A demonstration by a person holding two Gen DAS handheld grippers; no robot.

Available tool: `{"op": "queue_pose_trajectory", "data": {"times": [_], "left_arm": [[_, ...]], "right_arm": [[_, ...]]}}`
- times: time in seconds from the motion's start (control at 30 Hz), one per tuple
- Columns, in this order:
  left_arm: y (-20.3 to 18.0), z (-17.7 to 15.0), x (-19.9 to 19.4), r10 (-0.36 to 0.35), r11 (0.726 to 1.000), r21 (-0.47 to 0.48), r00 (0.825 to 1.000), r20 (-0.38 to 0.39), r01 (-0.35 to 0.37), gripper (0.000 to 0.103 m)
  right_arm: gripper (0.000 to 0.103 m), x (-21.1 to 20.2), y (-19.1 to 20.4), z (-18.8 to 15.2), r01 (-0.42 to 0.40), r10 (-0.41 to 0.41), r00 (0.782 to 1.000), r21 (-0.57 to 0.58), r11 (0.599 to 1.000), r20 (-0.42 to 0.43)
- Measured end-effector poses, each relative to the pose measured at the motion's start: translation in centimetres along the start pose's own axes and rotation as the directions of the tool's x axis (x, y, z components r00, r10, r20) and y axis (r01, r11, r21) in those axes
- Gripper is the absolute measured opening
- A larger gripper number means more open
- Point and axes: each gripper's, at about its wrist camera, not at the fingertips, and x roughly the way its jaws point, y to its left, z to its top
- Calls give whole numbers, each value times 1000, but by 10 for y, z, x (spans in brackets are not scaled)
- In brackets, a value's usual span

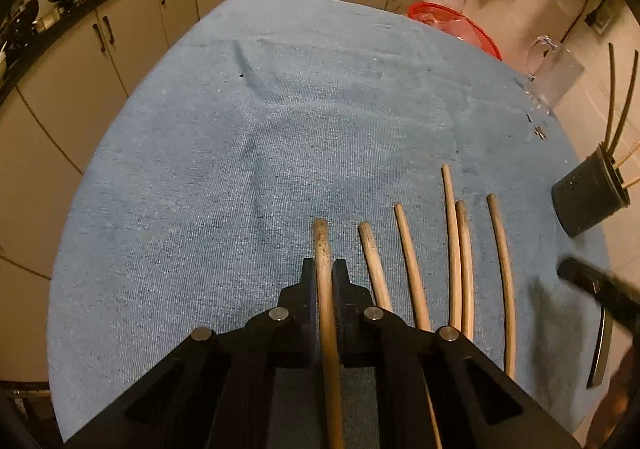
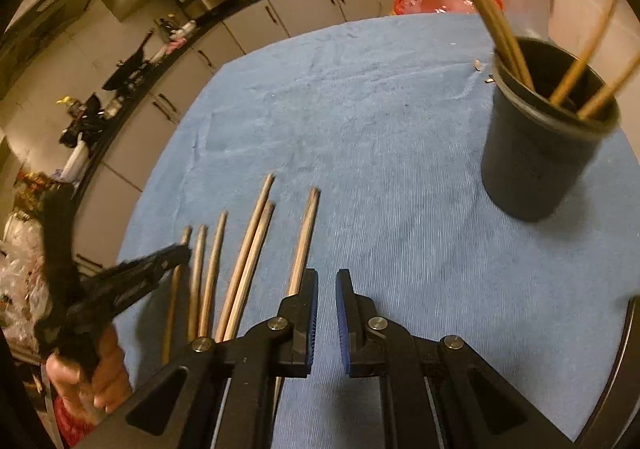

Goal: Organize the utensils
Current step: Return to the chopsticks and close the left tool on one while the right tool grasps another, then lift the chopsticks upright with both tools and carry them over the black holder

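Left gripper [image 1: 324, 273] is clamping its fingers on the leftmost chopstick [image 1: 320, 245]; right gripper [image 2: 327, 281] is hovering, fingers apart. Holder [image 2: 536, 153] is carrying several; six are lying on the tabletop [image 1: 240, 169].

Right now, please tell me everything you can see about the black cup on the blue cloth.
The black cup is a round, matte, plastic-looking holder with a flared rim and small holes in its wall. It stands upright near the far right edge of the blue cloth. Several wooden chopsticks lean inside it. Neither tongs touch it.
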Motion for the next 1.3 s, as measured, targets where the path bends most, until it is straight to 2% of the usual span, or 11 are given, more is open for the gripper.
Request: {"op": "queue_pose_trajectory", "data": {"times": [0.2, 0.37, 0.57, 0.63, 0.73, 0.83, 0.97, 1.13, 1.3], "left_arm": [[0, -2, -4, 9, 999, 42, 1000, -2, -9, 9], [-1, 3, -4, 2, 999, 53, 1000, -16, -1, 10], [-6, 5, -2, 23, 997, 75, 1000, 0, -23, 9], [-10, 5, -1, 32, 996, 80, 999, 12, -33, 8], [-8, 5, -1, 14, 998, 56, 1000, 28, -16, 8], [-4, 4, -15, -44, 998, 38, 998, 51, 42, 8], [-3, 8, -58, -82, 996, 33, 985, 153, 78, 8], [-9, 8, -106, -118, 993, 39, 961, 250, 112, 8], [-12, 2, -144, -144, 989, 56, 937, 318, 133, 8]], "right_arm": [[13, 39, 11, 41, 53, -53, 995, -1, 999, -79], [13, 70, 21, 55, 83, -85, 986, -21, 996, -145], [15, 76, 39, 55, 135, -145, 981, -85, 987, -128], [10, 78, 49, 51, 163, -178, 977, -129, 978, -115], [8, 73, 44, 49, 105, -113, 988, -81, 991, -104], [8, 49, 43, 43, 73, -75, 997, -72, 995, -27], [8, -6, 47, 33, -4, 12, 994, -78, 997, 106], [8, -68, 53, 22, -48, 74, 962, -105, 993, 263], [8, -116, 63, 9, -60, 111, 917, -142, 988, 384]]}}
